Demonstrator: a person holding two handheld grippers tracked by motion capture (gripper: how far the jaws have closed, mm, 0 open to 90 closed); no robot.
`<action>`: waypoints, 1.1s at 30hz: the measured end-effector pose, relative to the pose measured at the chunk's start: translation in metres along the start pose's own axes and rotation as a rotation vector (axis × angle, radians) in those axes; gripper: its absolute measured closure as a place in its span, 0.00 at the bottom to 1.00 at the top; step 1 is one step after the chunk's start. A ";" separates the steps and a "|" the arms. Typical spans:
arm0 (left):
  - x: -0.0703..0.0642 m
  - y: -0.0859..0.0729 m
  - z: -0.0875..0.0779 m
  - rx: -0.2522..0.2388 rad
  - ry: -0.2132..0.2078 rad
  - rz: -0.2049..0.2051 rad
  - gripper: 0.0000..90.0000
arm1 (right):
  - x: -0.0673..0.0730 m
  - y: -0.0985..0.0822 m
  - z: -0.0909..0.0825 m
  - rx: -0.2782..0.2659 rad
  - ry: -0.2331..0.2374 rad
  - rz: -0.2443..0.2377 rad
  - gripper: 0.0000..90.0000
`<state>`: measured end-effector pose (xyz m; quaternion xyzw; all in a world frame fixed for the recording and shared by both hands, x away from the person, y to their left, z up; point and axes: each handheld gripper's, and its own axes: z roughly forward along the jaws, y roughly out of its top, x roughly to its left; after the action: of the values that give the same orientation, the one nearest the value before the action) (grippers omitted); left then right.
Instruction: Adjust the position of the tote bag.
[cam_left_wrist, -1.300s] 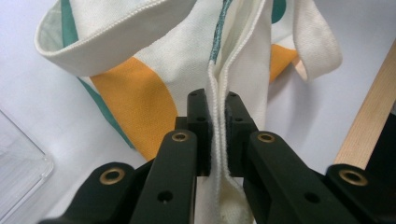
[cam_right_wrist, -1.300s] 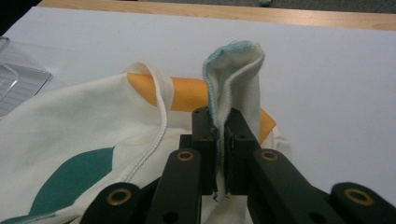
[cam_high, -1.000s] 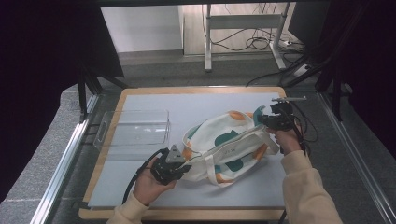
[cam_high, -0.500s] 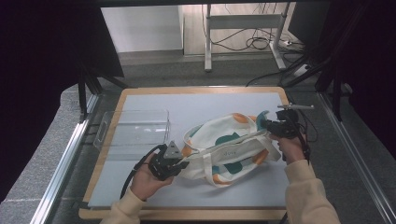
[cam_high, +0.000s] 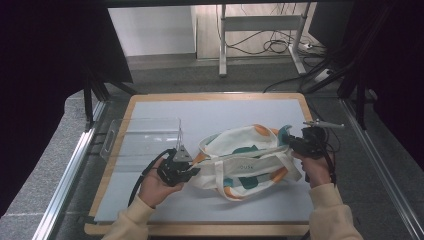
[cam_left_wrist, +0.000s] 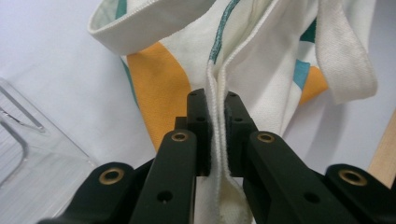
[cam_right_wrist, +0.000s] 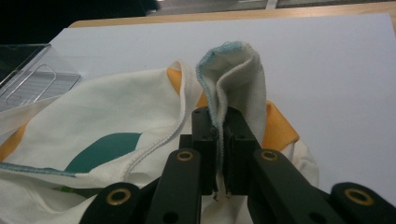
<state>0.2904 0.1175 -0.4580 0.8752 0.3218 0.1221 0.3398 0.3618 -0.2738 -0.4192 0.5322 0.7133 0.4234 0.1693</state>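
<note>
Tote bag (cam_high: 245, 162) lay mid-bench, toward the front edge. Left hand-held gripper (cam_high: 192, 169) clenched on the bag's left seam; right hand-held gripper (cam_high: 290, 142) clenched on its right rim fold. Step judged: stretching the bag flat. Next: pull both ends evenly apart.

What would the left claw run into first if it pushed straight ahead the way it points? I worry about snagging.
Most likely the tote bag itself: the left claw is already clamped on its seam, and the bag's cloth rises directly ahead.
</note>
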 end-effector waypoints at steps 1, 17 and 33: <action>0.000 0.001 0.000 0.001 0.004 -0.001 0.94 | 0.000 -0.001 -0.001 -0.003 0.002 0.001 0.94; 0.020 0.017 0.004 0.023 0.038 -0.003 0.94 | 0.004 -0.020 -0.015 -0.035 0.018 0.031 0.94; 0.029 0.025 0.016 0.051 0.046 0.013 0.93 | 0.000 -0.041 -0.008 -0.035 -0.011 0.066 0.94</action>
<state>0.3318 0.1143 -0.4536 0.8826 0.3268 0.1362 0.3093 0.3316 -0.2804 -0.4467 0.5548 0.6868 0.4383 0.1686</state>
